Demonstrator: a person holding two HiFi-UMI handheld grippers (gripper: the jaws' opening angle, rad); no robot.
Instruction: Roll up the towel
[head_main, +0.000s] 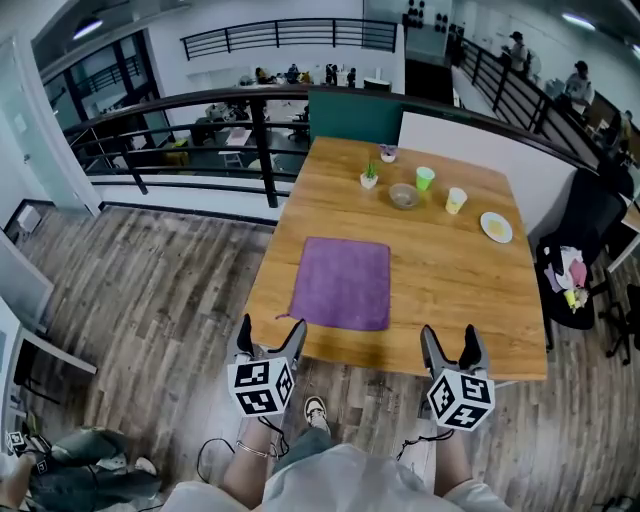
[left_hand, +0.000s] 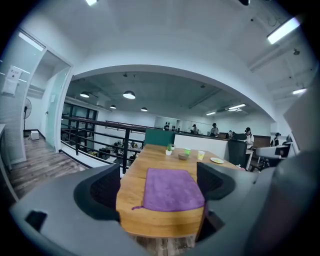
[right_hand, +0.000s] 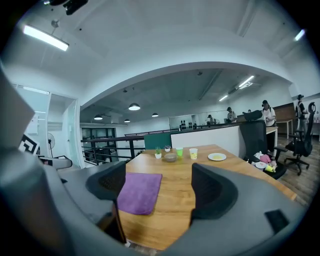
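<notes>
While the purple towel (head_main: 342, 283) lies flat and unrolled on the wooden surface (head_main: 450, 270), its near hem close to the front edge and a small tag poking out at its near left corner, both pairs of tongs hang just short of that edge. The left tongs (head_main: 270, 332) stand apart and empty, roughly in line with the towel. The right tongs (head_main: 449, 338) are likewise apart and empty, off to the towel's right. Toward the far end, well apart from the towel, sit a plant (head_main: 369, 177), a bowl (head_main: 404, 195), a green cup (head_main: 425, 178), a yellow cup (head_main: 456, 200) and a plate (head_main: 495, 227). A black railing (head_main: 200, 110) borders the plank floor (head_main: 150, 290) of an open office, where people stand at desks beyond.
</notes>
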